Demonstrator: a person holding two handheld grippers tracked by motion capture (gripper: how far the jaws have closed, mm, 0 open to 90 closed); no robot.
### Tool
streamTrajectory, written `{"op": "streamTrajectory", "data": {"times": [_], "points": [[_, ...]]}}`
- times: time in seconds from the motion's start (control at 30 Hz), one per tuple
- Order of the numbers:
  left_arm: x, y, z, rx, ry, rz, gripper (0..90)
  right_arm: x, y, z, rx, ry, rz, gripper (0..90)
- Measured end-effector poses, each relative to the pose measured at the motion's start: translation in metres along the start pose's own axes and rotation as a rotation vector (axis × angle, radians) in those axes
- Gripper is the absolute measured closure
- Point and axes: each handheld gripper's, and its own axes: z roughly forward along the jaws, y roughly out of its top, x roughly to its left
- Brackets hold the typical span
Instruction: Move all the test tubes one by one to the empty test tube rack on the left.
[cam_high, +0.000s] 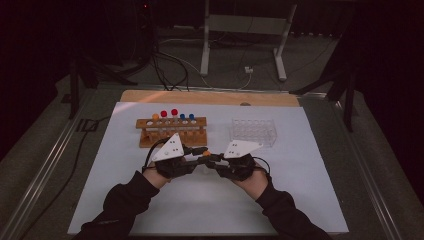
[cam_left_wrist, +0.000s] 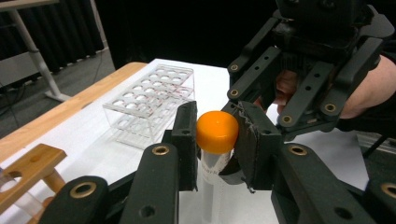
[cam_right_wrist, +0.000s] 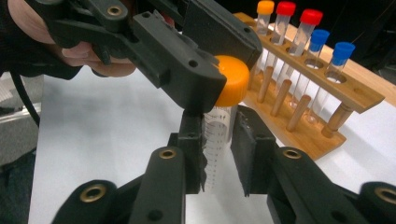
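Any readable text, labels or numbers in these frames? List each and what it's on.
No text can be quoted.
Orange-capped tube: printed graduation marks run down its clear wall, with small print beside them, too blurred to read.
Same tube in the left gripper view: a printed patch below the cap, unreadable.
Wooden rack, clear plastic rack, grey plates on the grippers: no lettering, only small dots on the plates.

Room dim, back wall lost in black w/ dark curtains (cam_left_wrist: 56, 32) at 10 o'clock in the left gripper view. Grey carpet floor (cam_high: 310, 65) around the surface (cam_high: 210, 205), which has a white top w/ a bare wood strip (cam_high: 210, 97) along its far edge. At 12 o'clock a white metal desk frame (cam_high: 245, 30) stands on the floor; black cables (cam_high: 165, 70) run at 11 o'clock, dark stand legs (cam_high: 345, 90) at 2.
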Motion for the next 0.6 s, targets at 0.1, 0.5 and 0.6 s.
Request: {"op": "streamTrajectory", "data": {"times": [0.1,0.5,0.6], "points": [[0.005,0.004,-0.005,-0.003,0.013,-0.008,71.6,-0.001,-0.001,-0.003,-0.023,-0.014,0.009,60.4],[0.031,0.013,-0.043,-0.014,0.121,-0.034,71.7,-0.007,-0.014,-0.020,-0.062,-0.075,0.072,12.2],[0.038,0.016,-0.053,-0.019,0.150,-0.030,71.6,-0.008,-0.018,-0.024,-0.058,-0.063,0.074,0.0]]}}
